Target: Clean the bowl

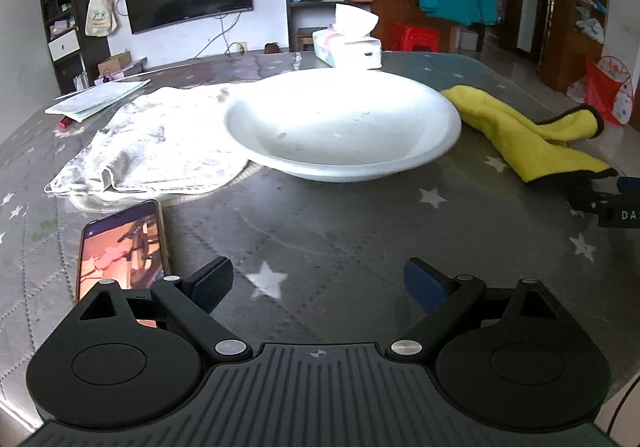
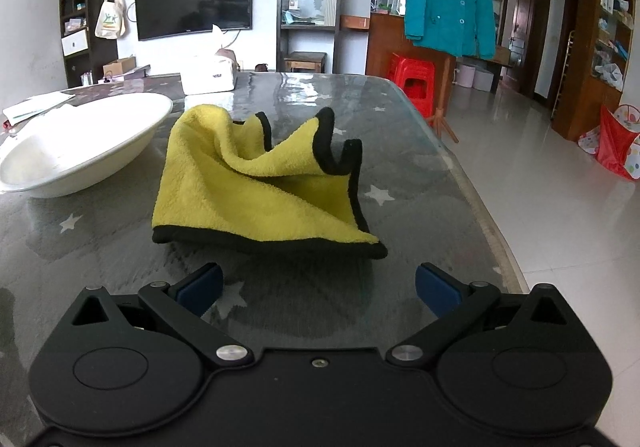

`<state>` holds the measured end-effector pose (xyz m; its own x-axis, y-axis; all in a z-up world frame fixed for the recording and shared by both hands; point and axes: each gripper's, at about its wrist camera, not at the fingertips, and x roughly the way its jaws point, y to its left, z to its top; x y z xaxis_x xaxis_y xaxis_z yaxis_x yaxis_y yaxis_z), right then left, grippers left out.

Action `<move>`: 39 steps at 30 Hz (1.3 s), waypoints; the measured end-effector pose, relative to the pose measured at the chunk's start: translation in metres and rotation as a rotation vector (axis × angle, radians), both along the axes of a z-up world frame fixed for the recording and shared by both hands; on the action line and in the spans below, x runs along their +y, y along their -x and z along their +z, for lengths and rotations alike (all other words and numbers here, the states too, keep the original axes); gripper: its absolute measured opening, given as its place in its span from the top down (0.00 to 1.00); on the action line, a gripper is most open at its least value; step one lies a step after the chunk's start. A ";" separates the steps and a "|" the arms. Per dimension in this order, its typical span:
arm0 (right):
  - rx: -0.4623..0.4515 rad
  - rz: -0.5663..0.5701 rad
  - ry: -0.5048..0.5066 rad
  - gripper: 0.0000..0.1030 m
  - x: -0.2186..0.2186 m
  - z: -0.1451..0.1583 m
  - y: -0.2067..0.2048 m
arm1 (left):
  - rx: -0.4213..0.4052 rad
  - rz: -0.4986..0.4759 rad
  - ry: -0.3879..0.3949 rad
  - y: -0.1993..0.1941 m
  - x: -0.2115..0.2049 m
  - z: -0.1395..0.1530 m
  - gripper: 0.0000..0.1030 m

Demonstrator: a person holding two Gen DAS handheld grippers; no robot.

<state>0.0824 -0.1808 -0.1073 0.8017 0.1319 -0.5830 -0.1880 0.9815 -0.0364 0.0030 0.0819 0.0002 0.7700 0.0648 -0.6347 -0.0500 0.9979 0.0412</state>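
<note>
- The left gripper [image 1: 320, 283] hangs over the near part of the table [image 1: 340, 239], its jaws spread wide with nothing between them, only the star-printed cover below.
- The right gripper [image 2: 319, 289] is likewise wide open and holds nothing; its blue pads [image 2: 434, 291] stand just short of the yellow cloth [image 2: 256, 183], not touching it.
- The bowl [image 1: 340, 127], wide, shallow and white, sits toward the middle of the table, ahead of the left gripper and well apart from it. A few small brownish specks dot its inside.
- In the right wrist view the same bowl [image 2: 80, 143] shows at the left, just beside the yellow cloth.
- The yellow cloth has a black hem and lies crumpled on the right part of the table, near the right edge; in the left wrist view it [image 1: 528, 127] lies just right of the bowl.
- A grey-white rag [image 1: 152, 151] lies spread on the left part of the table, and the bowl's left rim rests over its edge.
- A phone [image 1: 124, 247] with a lit screen lies face up near the front edge, just left of the left gripper, its lower end hidden behind the gripper's body.
- A tissue box [image 1: 348, 47] with a sheet sticking up stands at the far edge behind the bowl.
- A sheaf of papers [image 1: 96, 97] lies toward the far left corner.
- A small black part of the right gripper [image 1: 612, 203] shows at the right border of the left wrist view.
</note>
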 end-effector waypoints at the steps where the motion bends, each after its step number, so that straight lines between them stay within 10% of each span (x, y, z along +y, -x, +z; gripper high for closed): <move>1: 0.000 0.000 0.000 0.00 0.000 0.000 0.000 | -0.003 0.000 -0.004 0.000 0.001 0.000 0.09; 39: 0.022 0.001 -0.035 0.00 -0.005 -0.002 -0.005 | -0.070 0.193 -0.042 -0.038 0.113 0.020 0.09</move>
<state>0.0877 -0.1855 -0.1090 0.7884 0.1530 -0.5959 -0.1892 0.9819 0.0018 0.0408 0.1944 0.0204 0.7828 0.2405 -0.5739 -0.2438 0.9671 0.0727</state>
